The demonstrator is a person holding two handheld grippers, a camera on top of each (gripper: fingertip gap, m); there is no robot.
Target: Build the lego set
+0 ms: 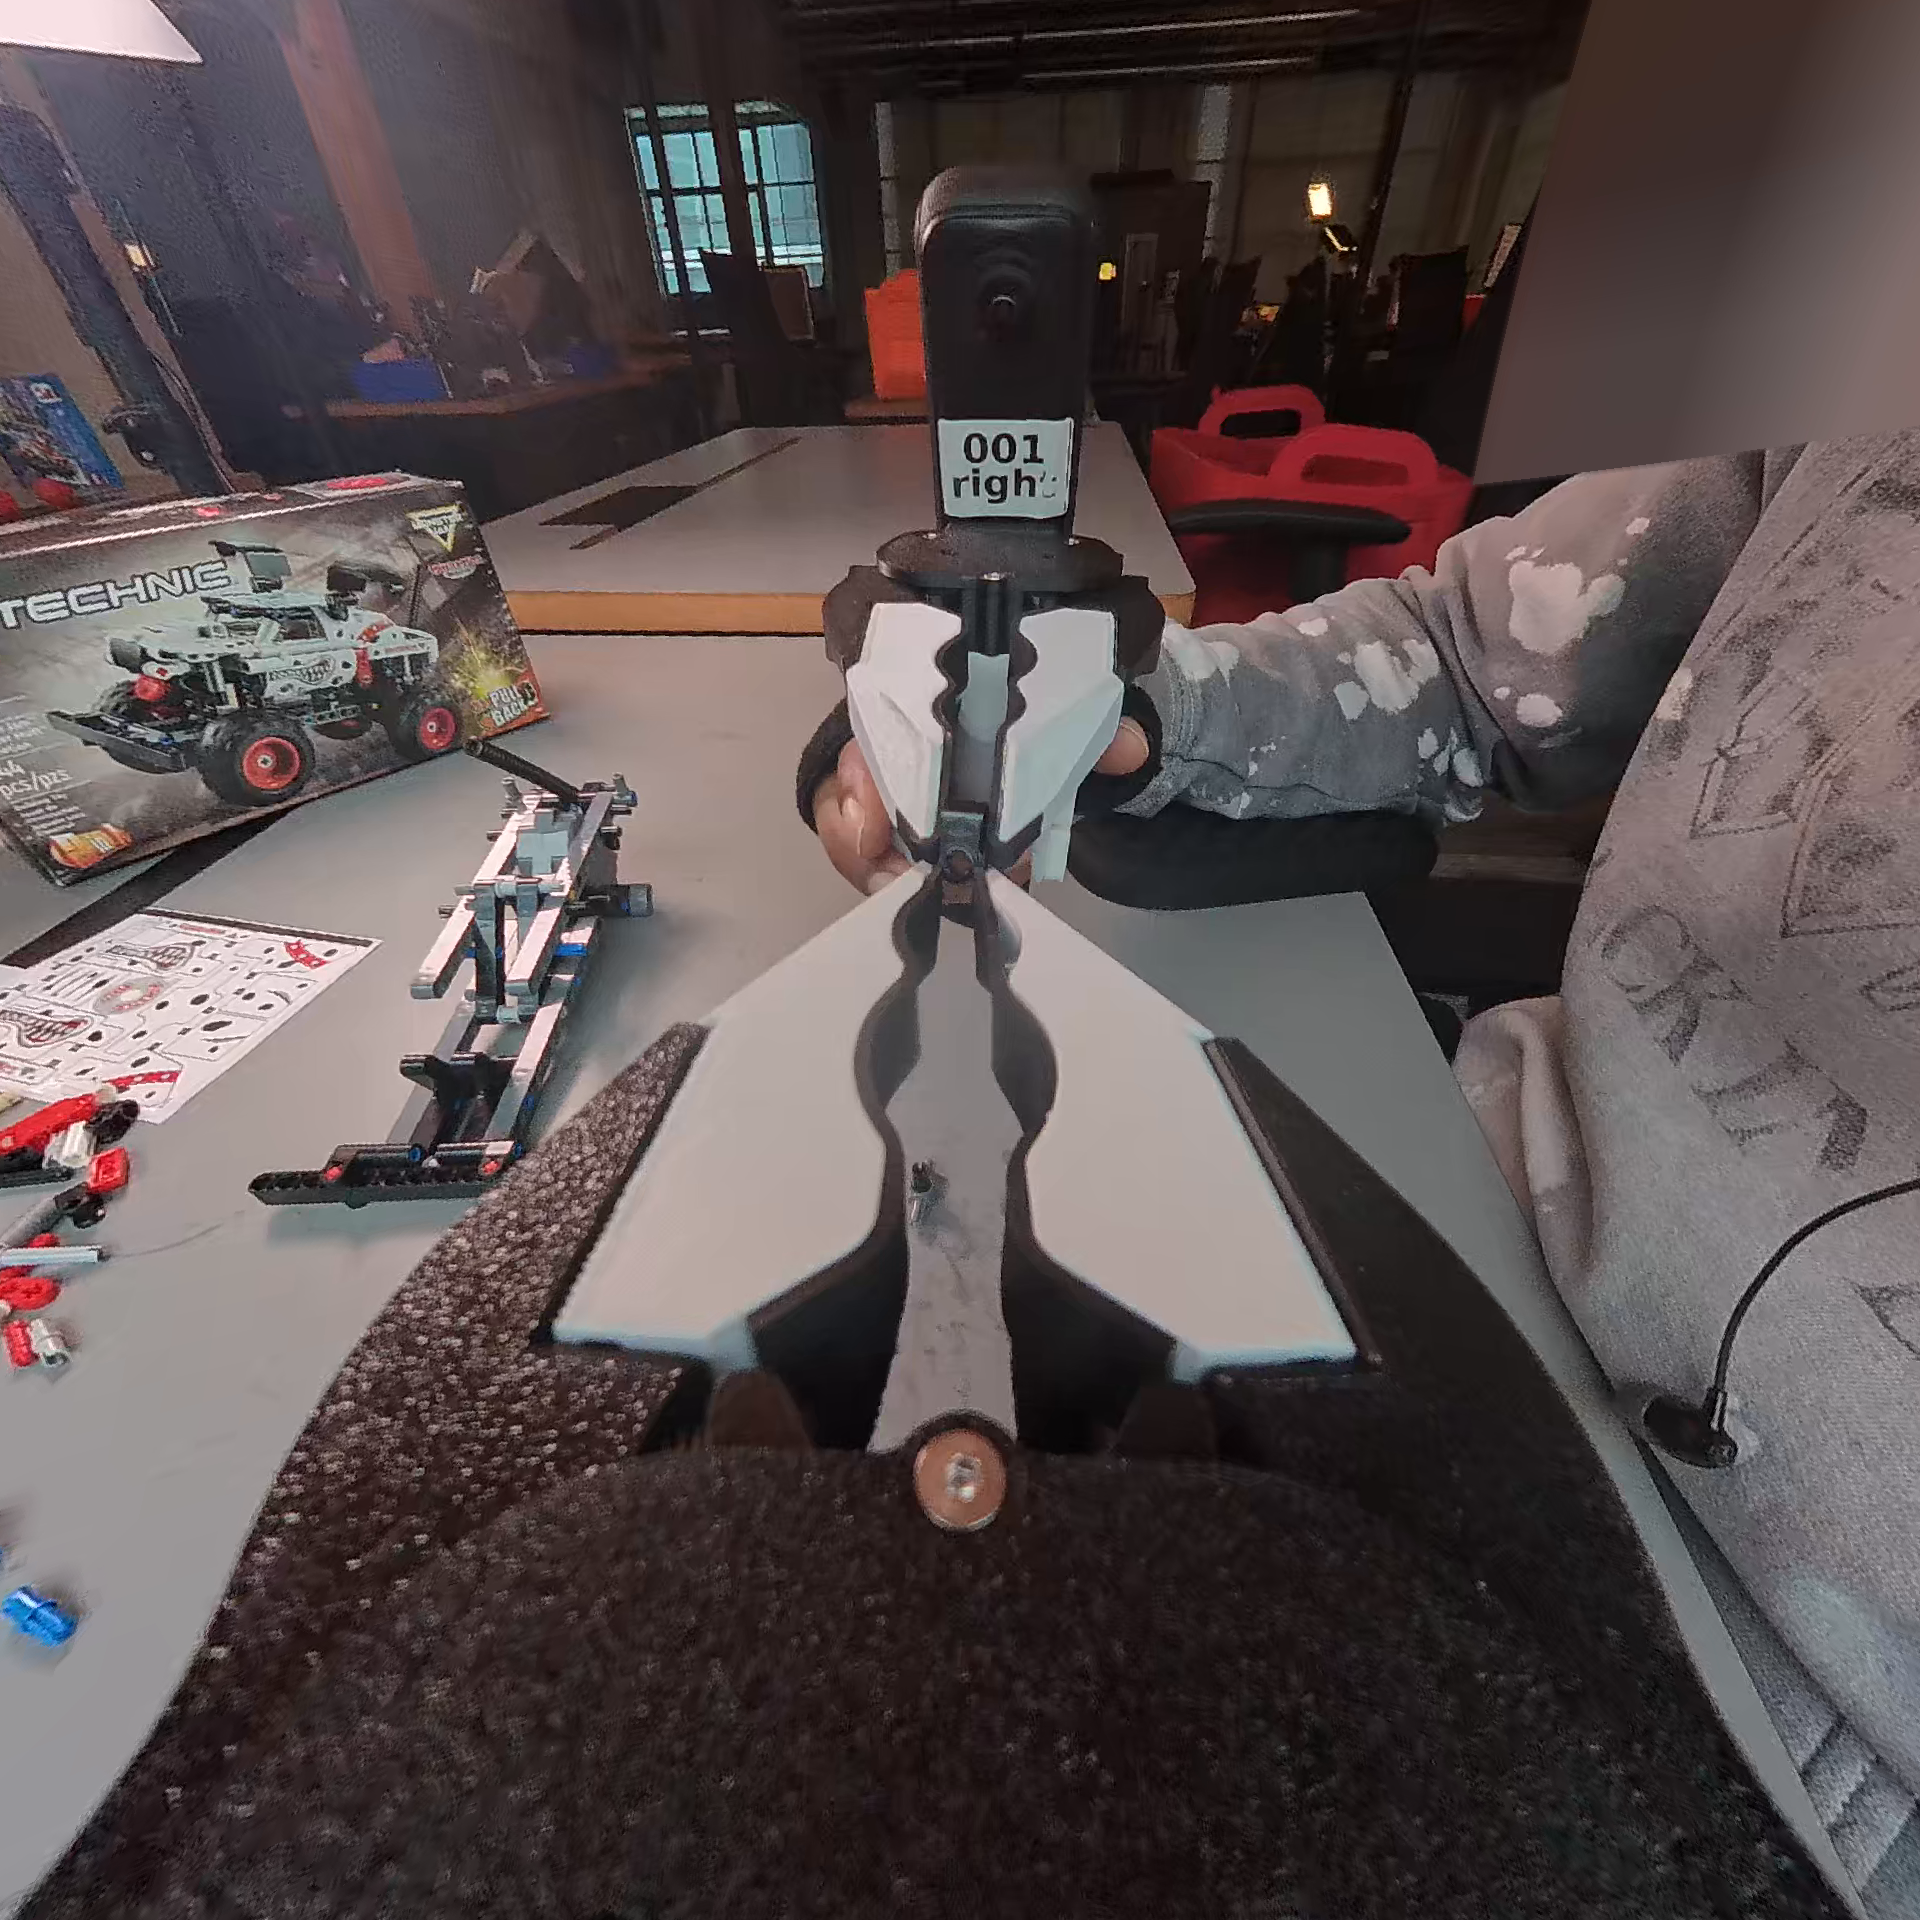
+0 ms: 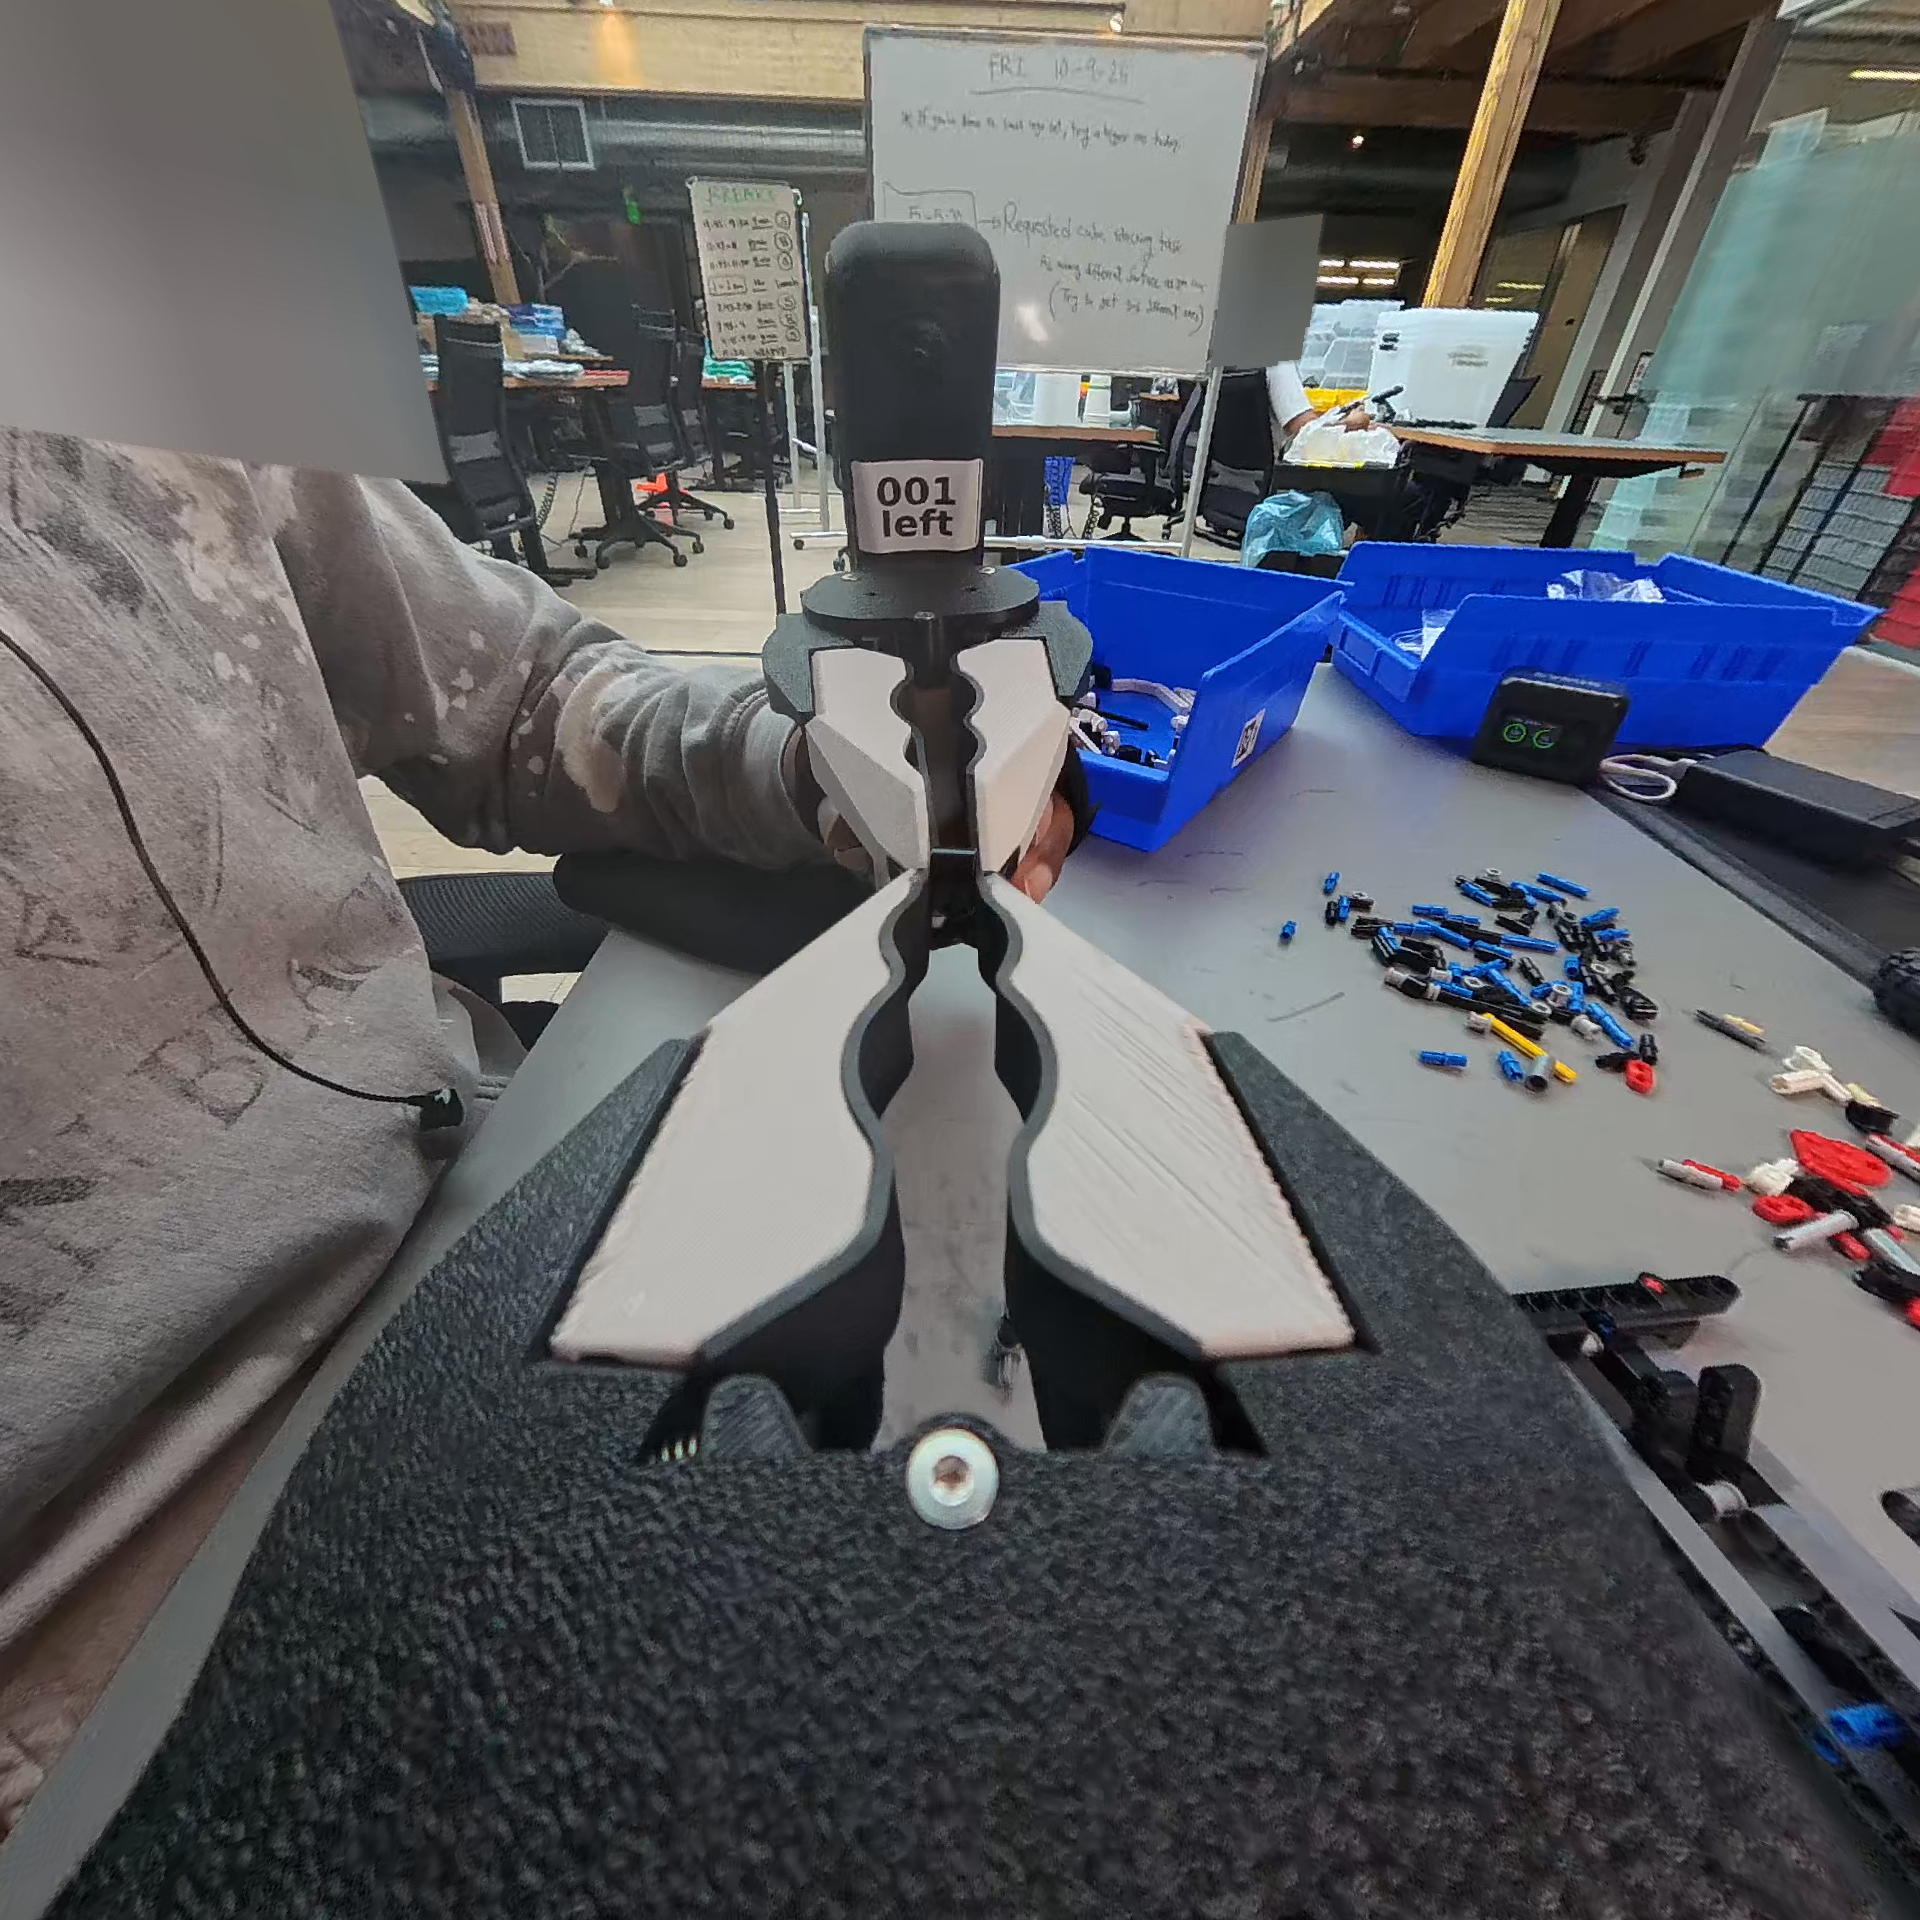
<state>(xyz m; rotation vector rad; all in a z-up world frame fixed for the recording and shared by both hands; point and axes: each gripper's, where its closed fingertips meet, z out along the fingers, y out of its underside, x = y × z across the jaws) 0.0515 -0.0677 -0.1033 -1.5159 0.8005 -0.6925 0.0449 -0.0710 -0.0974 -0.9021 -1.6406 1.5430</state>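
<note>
Left claw (image 1: 957,871): tips nearly together, pinching a small dark piece (image 1: 957,844).
Right claw (image 2: 953,883): narrow, gripping the same piece tip to tip.
Frame (image 1: 520,956): lies on the desk (image 1: 727,727), beside the box (image 1: 249,665).
Loose parts (image 2: 1507,966): scattered on the desk.

We see a big open workshop: a whiteboard (image 2: 1060,208) on a stand, timber posts (image 2: 1486,156), black office chairs (image 2: 473,436) at long desks, glass partition (image 2: 1808,343) right, paned windows (image 1: 717,187) glowing beyond a grey table (image 1: 831,520).
</note>
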